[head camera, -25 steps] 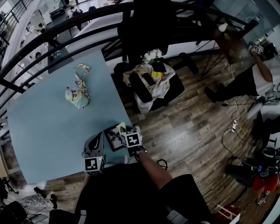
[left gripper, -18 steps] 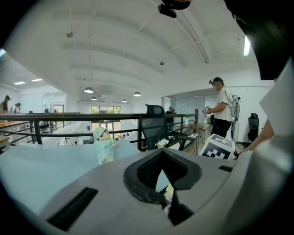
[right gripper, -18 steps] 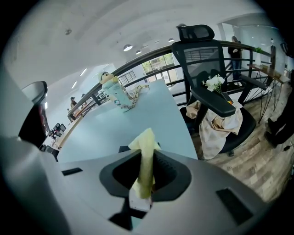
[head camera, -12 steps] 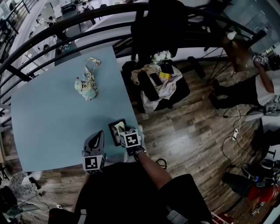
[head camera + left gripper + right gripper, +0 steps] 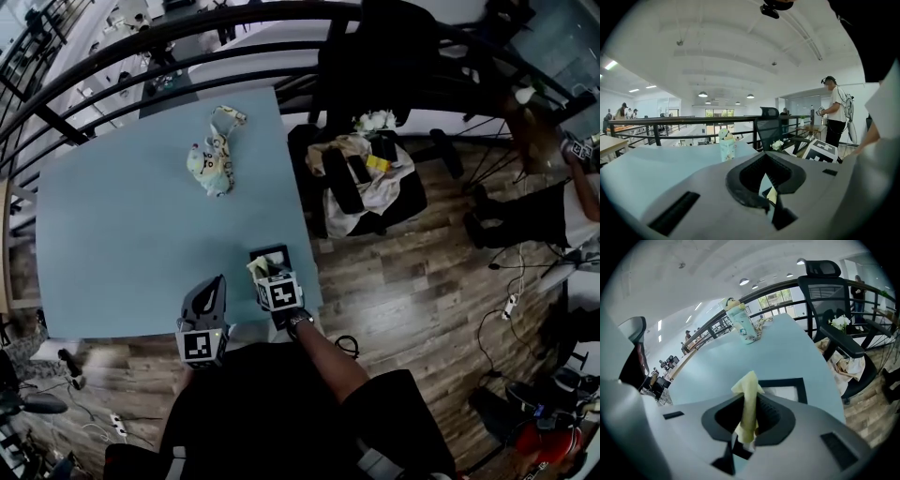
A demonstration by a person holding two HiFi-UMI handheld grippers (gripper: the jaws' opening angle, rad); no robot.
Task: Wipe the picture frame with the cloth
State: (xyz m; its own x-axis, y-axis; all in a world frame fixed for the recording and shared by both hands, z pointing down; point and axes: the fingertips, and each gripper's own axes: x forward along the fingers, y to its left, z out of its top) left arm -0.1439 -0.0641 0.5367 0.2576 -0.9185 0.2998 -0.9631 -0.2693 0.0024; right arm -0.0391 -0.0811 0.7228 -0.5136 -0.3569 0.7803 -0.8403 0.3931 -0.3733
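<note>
Pinching the yellow cloth (image 5: 749, 383), the right claw (image 5: 748, 404) is over the picture frame (image 5: 799, 385) on the desk (image 5: 778, 348); the left claw (image 5: 765, 180) is closed, empty.

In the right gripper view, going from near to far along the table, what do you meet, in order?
Cloth pinched in the right claw → picture frame lying flat on the table → patterned pouch near the far end.
</note>
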